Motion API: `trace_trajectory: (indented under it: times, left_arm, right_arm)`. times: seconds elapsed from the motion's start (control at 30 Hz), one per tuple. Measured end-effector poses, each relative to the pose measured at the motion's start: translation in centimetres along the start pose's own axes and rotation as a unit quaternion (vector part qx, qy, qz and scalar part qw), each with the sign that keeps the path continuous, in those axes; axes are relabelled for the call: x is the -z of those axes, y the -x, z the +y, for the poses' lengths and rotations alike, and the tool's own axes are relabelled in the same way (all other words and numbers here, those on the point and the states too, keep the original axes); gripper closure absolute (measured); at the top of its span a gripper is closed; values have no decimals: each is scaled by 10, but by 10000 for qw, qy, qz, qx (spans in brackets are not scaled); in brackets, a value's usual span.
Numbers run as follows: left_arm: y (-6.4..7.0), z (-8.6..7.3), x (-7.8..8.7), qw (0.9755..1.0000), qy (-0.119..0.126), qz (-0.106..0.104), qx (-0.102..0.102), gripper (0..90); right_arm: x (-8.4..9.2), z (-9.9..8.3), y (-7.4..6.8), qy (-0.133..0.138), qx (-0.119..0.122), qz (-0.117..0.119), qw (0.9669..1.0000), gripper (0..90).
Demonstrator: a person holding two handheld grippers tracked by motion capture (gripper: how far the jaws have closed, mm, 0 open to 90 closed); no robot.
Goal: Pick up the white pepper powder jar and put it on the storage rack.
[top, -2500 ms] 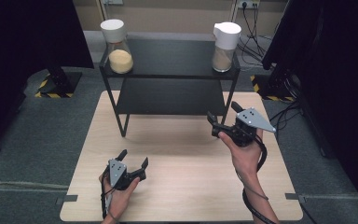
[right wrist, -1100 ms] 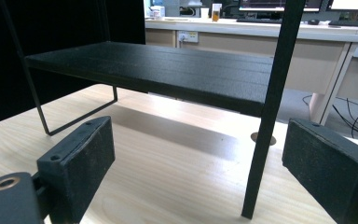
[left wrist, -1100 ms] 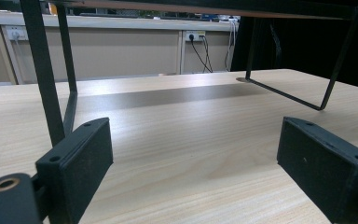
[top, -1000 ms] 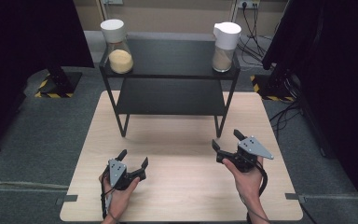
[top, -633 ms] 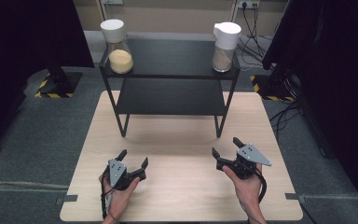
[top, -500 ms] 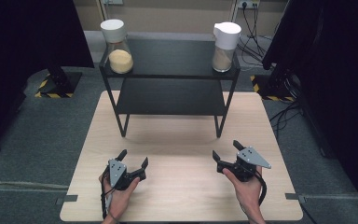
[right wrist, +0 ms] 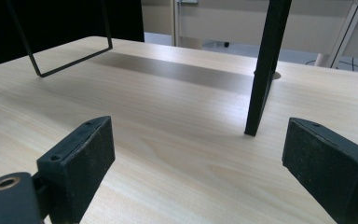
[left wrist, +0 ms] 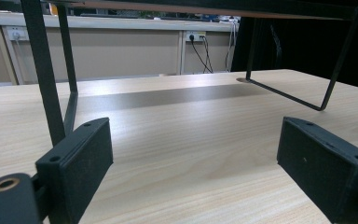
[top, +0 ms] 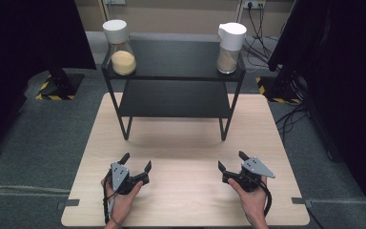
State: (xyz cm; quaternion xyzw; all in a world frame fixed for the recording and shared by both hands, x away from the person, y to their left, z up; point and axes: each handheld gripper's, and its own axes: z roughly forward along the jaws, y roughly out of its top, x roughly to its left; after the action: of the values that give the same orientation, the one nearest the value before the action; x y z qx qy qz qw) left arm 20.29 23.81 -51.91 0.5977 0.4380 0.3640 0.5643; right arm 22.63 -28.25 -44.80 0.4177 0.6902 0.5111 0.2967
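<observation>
We hold both grippers low over the pale, matt wood-grain table [top: 186, 143], near its front edge: the left gripper [top: 136, 163] towards the front left corner, the right gripper [top: 230, 161] towards the front right. Each has flat black block-shaped jaws spread wide with nothing between them. A thin-legged black metal shelf [top: 174, 95] stands at the table's back edge. On its top left corner sits a white-capped glass jar [top: 118, 47] holding yellow grains; on its right corner a white-lidded jar [top: 229, 48] holding beige powder.

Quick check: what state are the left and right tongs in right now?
Left tongs: open, holding nothing, low over the light wooden table.
Right tongs: open, holding nothing, low over the same table.
</observation>
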Motion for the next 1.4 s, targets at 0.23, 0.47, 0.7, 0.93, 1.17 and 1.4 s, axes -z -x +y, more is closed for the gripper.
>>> trace_trajectory:
  times: [0.23, 0.47, 0.7, 0.93, 1.17, 1.4]
  left_arm:
    - [0, 0, 0, 10000, 1, 1, -1, 100]
    - [0, 0, 0, 10000, -2, 0, -1, 100]
    - [0, 0, 0, 10000, -4, 2, 7, 100]
    - [0, 0, 0, 10000, -1, 3, 2, 99]
    - [0, 0, 0, 10000, -2, -2, -1, 100]
    - [0, 0, 0, 10000, -6, -5, 4, 99]
  right_arm:
    - [1, -9, 1, -139, -23, 19, 9999, 93]
    - [3, -17, 1, -211, -57, -16, 9998, 93]
    - [3, -22, 4, -298, -63, -31, 9995, 93]
    - [3, -25, 3, -325, -62, -26, 9995, 91]
    - [4, -26, 3, -309, -42, -17, 9995, 90]
    - [4, -26, 4, -309, -85, -8, 9995, 85]
